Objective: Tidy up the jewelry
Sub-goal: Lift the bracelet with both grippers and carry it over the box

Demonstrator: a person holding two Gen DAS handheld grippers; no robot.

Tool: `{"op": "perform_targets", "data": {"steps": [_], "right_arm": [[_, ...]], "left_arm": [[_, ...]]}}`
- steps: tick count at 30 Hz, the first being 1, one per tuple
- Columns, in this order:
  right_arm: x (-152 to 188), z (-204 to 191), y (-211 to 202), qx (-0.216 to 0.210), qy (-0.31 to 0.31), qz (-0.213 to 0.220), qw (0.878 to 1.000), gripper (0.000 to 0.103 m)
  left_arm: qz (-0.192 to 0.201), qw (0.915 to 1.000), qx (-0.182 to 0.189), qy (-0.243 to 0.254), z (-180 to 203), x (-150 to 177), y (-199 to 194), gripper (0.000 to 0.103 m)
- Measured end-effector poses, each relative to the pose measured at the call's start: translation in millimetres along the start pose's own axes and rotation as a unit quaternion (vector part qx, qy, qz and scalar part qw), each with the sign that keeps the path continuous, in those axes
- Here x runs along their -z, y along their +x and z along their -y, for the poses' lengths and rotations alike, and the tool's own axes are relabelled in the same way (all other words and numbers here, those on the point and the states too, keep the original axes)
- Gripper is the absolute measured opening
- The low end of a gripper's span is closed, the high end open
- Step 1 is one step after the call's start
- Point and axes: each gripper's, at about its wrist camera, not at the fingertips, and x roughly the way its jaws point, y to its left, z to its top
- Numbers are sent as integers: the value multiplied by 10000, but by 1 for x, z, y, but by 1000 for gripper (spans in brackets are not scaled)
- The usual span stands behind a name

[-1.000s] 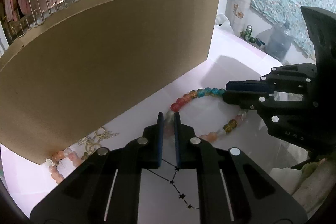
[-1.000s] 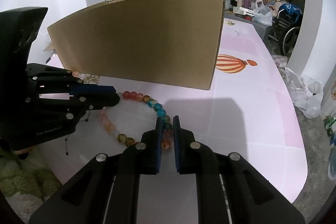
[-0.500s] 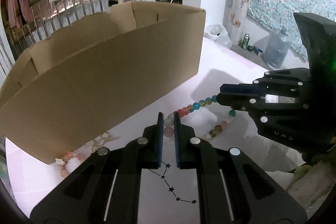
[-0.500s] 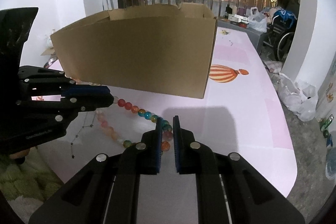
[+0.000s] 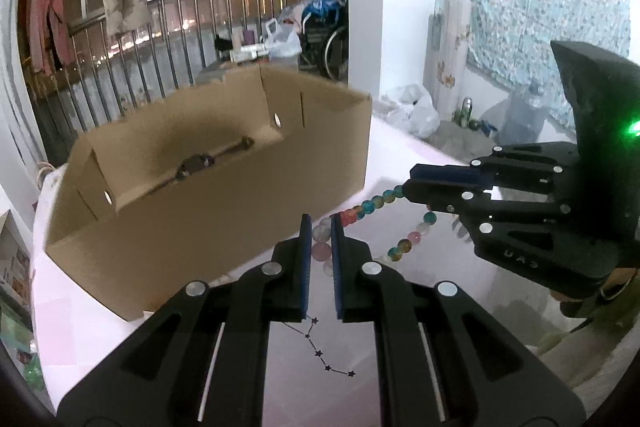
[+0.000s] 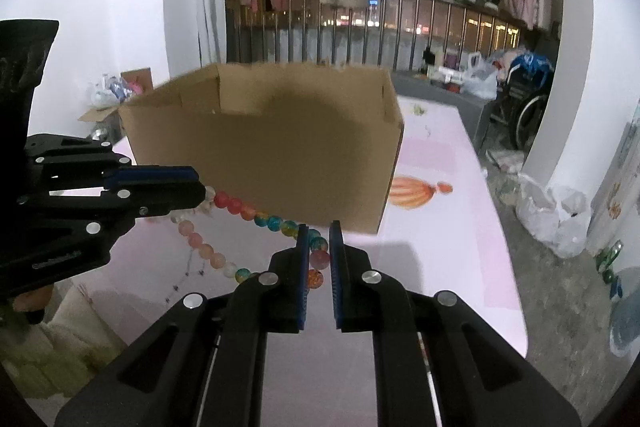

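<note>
The left gripper (image 5: pixel 321 227), at the lower centre of the left wrist view, is pinched on the pale pink and white end of the bead string (image 5: pixel 370 205); its blue ribbed pads sit narrowly apart with round beads between them. The right gripper (image 6: pixel 319 231), at the lower centre of the right wrist view, is pinched on the opposite end of the same bead string (image 6: pixel 240 209), where teal, pink and orange beads lie between its pads. The string is a closed loop of round, glossy, translucent beads in red, orange, teal, yellow and pink. It is stretched between the two grippers, so its long axis runs from one pinch point to the other: in the left wrist view from lower centre up toward the right, in the right wrist view from centre left down toward lower centre. One strand is taut and nearly straight; the second strand sags below it in a curve. Below lies the table (image 6: pixel 440 255), a smooth pink surface printed with a striped balloon and a star pattern. Beyond the string stands the cardboard box (image 5: pixel 208 211), open-topped, matte brown, rectangular, with small dark items on its floor that are too blurred to identify.
</note>
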Motion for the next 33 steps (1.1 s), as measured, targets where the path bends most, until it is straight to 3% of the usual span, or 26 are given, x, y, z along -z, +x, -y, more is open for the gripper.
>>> {"op": "perform_targets", "data": {"steps": [12, 17, 26, 30, 33], "right_arm": [[-67, -13, -33, -120, -471, 995, 9939, 10], [-98, -14, -23, -303, -637, 1130, 9911, 10], [-140, -15, 22, -751, -859, 801, 9902, 10], [-151, -13, 48, -962, -830, 458, 9908, 10], [-157, -11, 76, -1238, -668, -31, 9901, 10]], "left_arm": [[889, 9949, -390, 287, -12, -54, -64, 8], [1065, 9921, -578, 312, -26, -78, -72, 8], [866, 9930, -781, 210, -68, -109, -48, 8], [645, 9951, -750, 79, -91, -111, -28, 8], [393, 9963, -763, 24, -104, -110, -10, 8]]}}
